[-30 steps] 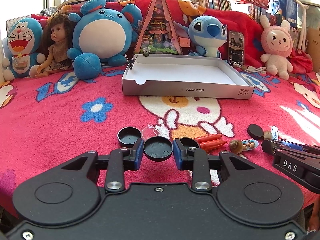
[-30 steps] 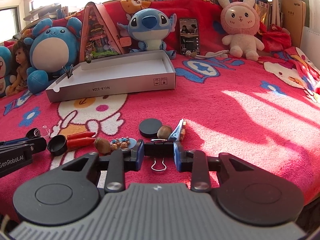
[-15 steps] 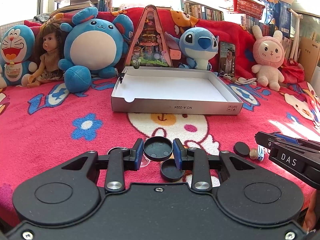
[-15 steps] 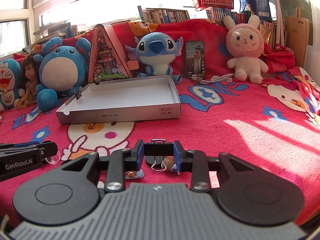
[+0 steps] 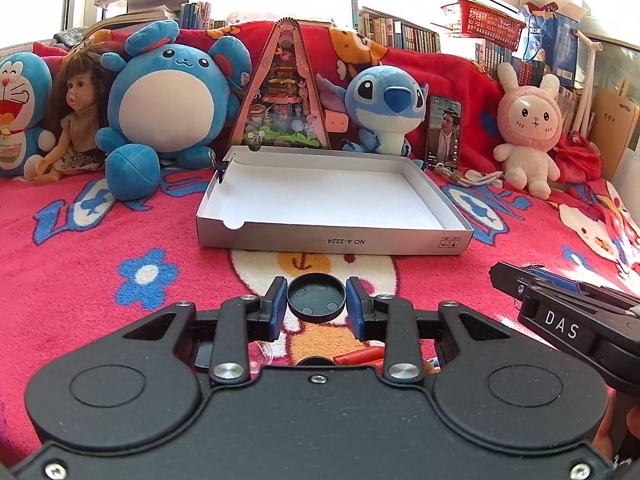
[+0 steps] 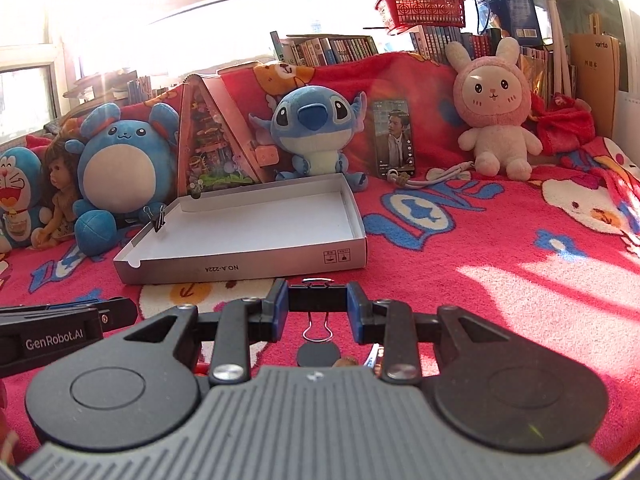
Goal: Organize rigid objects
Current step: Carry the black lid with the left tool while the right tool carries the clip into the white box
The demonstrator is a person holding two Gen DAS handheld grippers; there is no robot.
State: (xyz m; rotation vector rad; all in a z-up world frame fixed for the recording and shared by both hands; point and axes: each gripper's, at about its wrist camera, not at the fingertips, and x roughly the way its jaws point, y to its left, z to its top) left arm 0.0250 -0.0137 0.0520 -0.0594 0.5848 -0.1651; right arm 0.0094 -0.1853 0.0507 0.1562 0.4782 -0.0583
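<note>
Now the left hand-held gripper point(image 5: 316, 303) pinches a round black lid point(image 5: 316, 302) between its blue fingers, up off the red blanket point(image 5: 80, 272). The right hand-held gripper point(image 6: 317, 305) pinches a black binder clip point(image 6: 317, 300), and its wire loop hangs down. Both are near the front wall of the white box point(image 5: 332, 242). Another clip point(image 6: 159, 219) sits on the box's left edge. Plush toys line the blanket's back edge.
</note>
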